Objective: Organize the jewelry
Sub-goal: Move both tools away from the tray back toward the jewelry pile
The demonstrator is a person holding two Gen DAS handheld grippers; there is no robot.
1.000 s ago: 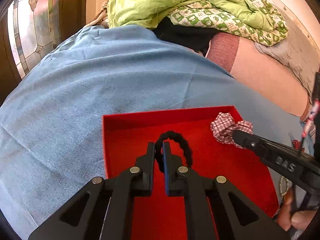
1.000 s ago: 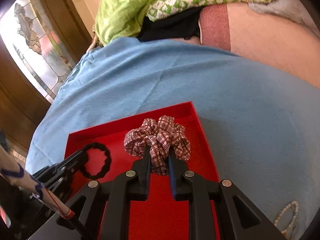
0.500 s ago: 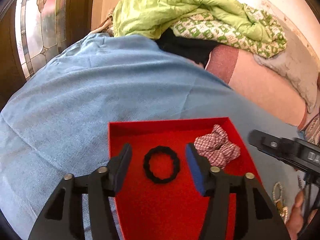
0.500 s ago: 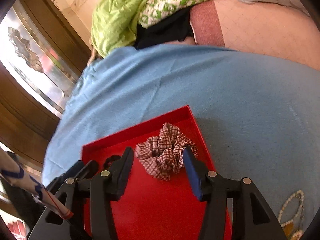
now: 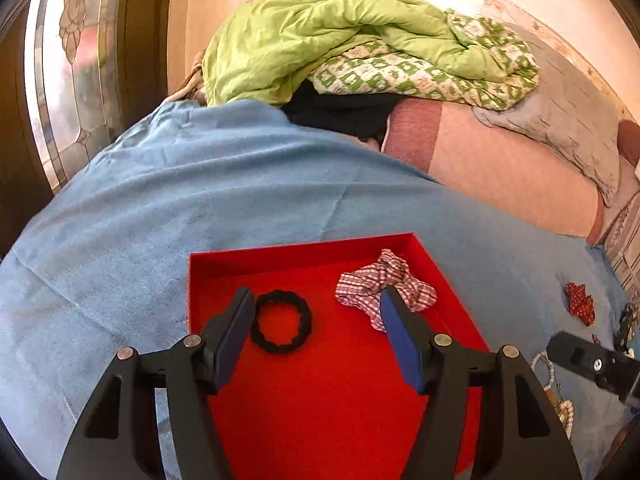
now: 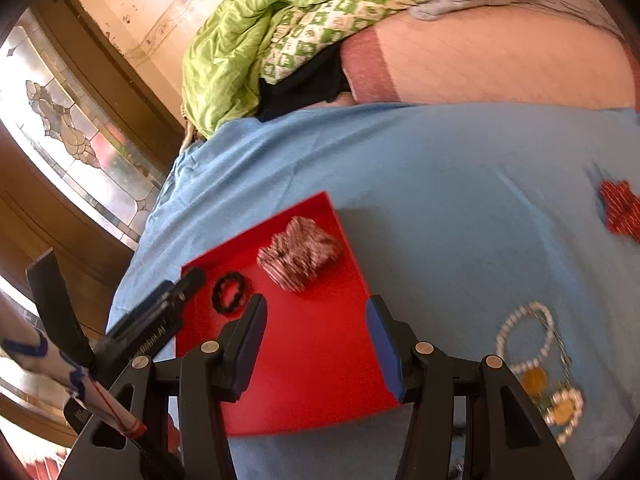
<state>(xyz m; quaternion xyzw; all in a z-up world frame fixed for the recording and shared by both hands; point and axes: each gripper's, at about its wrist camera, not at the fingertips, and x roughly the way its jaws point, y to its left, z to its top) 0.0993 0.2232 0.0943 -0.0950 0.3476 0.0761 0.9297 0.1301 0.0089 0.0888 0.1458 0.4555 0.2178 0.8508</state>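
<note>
Both claws open above the red tray [image 5: 448,276].

We see the left claw [image 5: 316,320] and right claw [image 6: 316,320] spread wide, gripping nothing. The black hair tie [image 5: 281,327] and plaid scrunchie [image 5: 384,288] lie apart in the tray, lower centre of frame.

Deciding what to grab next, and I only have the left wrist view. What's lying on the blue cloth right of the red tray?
Observer: A white bead necklace with yellow pendants, lying on the cloth beside the tray, apart from it.
Operator: Anything further out?
Observer: A red patterned scrunchie, farther right on the cloth.
Operator: Is the right gripper holding anything?
Observer: No, the right gripper is open and empty, above the tray's near right edge.
</note>
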